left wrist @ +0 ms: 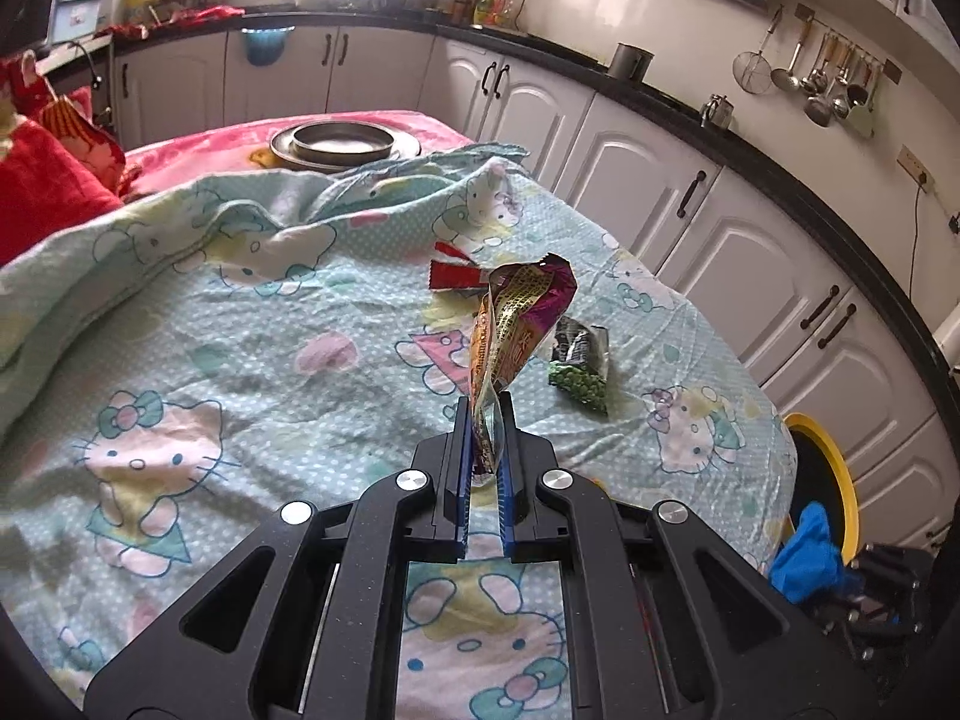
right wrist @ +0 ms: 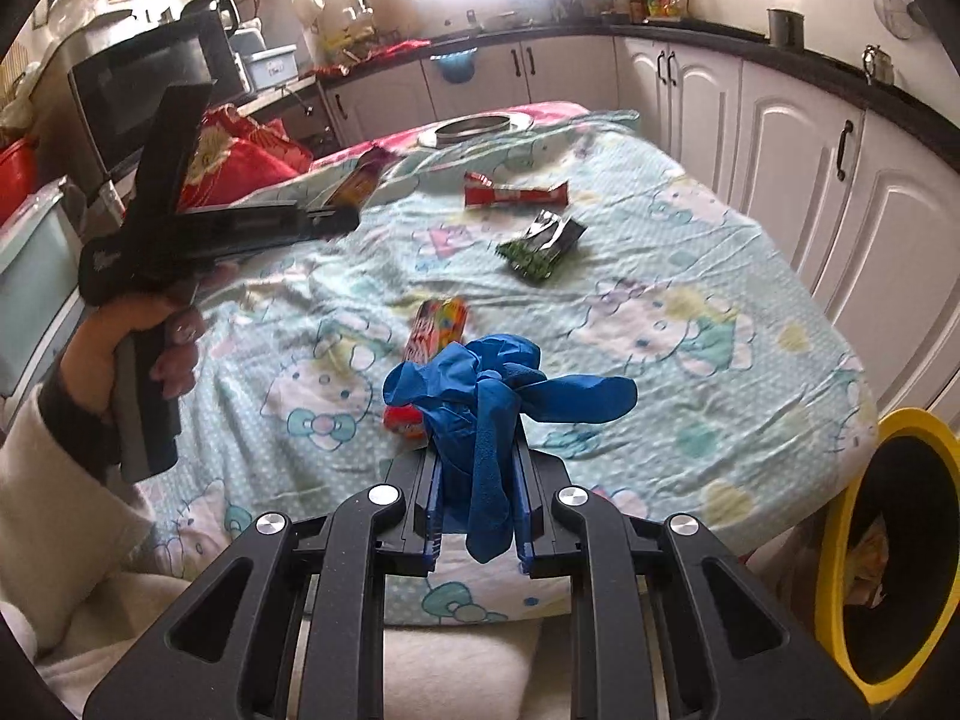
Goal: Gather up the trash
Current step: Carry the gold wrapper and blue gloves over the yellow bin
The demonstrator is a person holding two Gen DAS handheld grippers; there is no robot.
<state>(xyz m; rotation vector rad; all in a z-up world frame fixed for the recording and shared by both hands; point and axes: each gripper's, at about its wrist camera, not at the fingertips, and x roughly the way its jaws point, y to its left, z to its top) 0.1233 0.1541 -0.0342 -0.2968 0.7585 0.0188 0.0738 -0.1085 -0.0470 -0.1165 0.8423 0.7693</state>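
1. the left gripper (left wrist: pixel 485 414) has its jaws closed on the lower end of a crinkled snack wrapper (left wrist: pixel 519 324), which stands up from them above the tabletop (left wrist: pixel 240 360), a surface under a pale blue cat-print cloth.
2. the right gripper (right wrist: pixel 479 450) has its jaws clamped on a bunched blue glove (right wrist: pixel 492 396); part of the glove hangs down between them and a finger sticks out to the right.
3. only the right wrist view shows the left gripper from outside: it is held up at the left by a hand (right wrist: pixel 129 348) in a pale sleeve, with the wrapper at its tip.
4. only the right wrist view shows a colourful candy packet (right wrist: pixel 435 330) lying on the cloth just behind the glove, partly hidden by it.
5. both views show a red wrapper (right wrist: pixel 516 195) and a green and silver packet (right wrist: pixel 540 249) lying near each other on the cloth; in the left wrist view the red one is mostly hidden behind the held wrapper.
6. a bin with a yellow rim (right wrist: pixel 900 546) sits at the right edge of the tabletop in both views; the right wrist view looks into its dark opening, while the left wrist view shows the glove in front of it.
7. a round metal pan (left wrist: pixel 345 144) rests at the far end, on a pink cloth, clearest in the left wrist view.
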